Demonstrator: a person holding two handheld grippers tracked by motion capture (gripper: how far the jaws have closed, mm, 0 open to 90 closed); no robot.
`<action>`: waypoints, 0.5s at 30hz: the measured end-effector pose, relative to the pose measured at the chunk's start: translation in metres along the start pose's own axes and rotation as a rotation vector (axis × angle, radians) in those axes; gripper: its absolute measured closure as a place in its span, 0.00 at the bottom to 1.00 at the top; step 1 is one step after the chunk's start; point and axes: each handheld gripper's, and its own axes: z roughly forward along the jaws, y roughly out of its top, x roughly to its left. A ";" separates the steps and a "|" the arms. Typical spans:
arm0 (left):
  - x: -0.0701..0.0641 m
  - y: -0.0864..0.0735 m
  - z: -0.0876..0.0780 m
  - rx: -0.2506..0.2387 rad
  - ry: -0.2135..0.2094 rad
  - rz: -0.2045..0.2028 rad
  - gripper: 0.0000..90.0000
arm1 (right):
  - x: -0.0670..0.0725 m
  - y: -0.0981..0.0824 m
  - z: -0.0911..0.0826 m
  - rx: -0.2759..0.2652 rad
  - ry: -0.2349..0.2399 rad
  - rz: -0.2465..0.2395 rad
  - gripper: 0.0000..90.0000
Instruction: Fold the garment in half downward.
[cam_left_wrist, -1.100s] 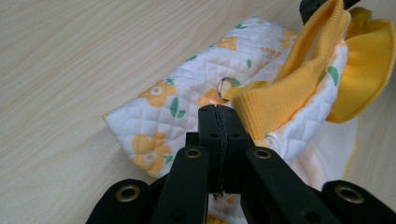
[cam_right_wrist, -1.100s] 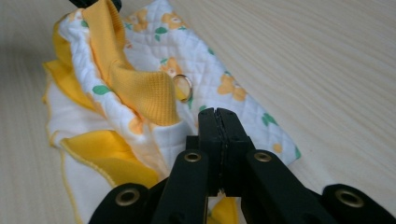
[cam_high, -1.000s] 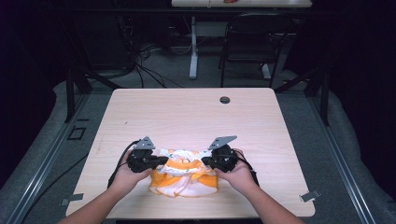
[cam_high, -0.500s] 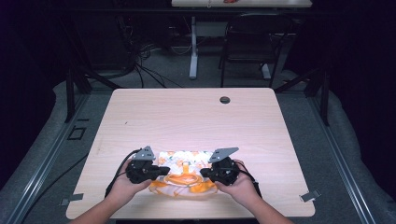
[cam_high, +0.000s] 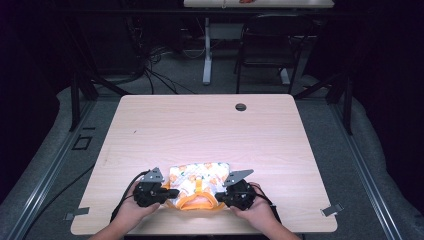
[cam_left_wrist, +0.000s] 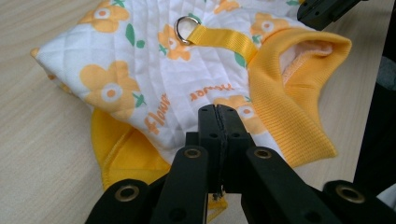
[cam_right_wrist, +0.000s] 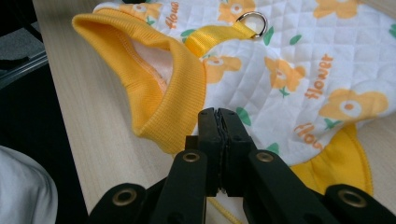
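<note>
- High view: I had the small quilted garment (cam_high: 199, 185) lying near my edge of the table (cam_high: 210, 130), white with orange flowers and yellow trim. My left gripper (cam_high: 169, 193) sat at its left side and my right gripper (cam_high: 220, 196) at its right, each touching the cloth.
- Left gripper view: my jaws stood pressed together over the garment's near edge. A sliver of yellow trim showed beneath them, so I judged they pinched the fabric. The yellow strap (cam_left_wrist: 223, 37) with its metal ring (cam_left_wrist: 187, 27) lay flat on top, and the ribbed collar (cam_left_wrist: 294, 93) gaped open towards the right.
- Right gripper view: my jaws were likewise closed, apparently nipping the hem just beside the ribbed collar, which stood up loosely.
- Progress, as I judged it: the garment was laid out mostly flat with its back up; the collar remained puffed, and any smoothing or folding was not yet done.
</note>
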 end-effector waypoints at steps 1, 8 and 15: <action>0.000 -0.001 0.001 0.003 0.003 0.006 1.00 | 0.000 -0.001 0.001 0.002 -0.002 0.000 0.98; 0.002 -0.009 0.008 0.009 0.020 0.007 0.99 | 0.000 -0.009 0.007 0.030 -0.007 0.007 0.99; 0.003 -0.010 0.010 0.003 0.026 0.008 0.99 | -0.002 -0.015 0.011 0.030 -0.007 0.019 0.99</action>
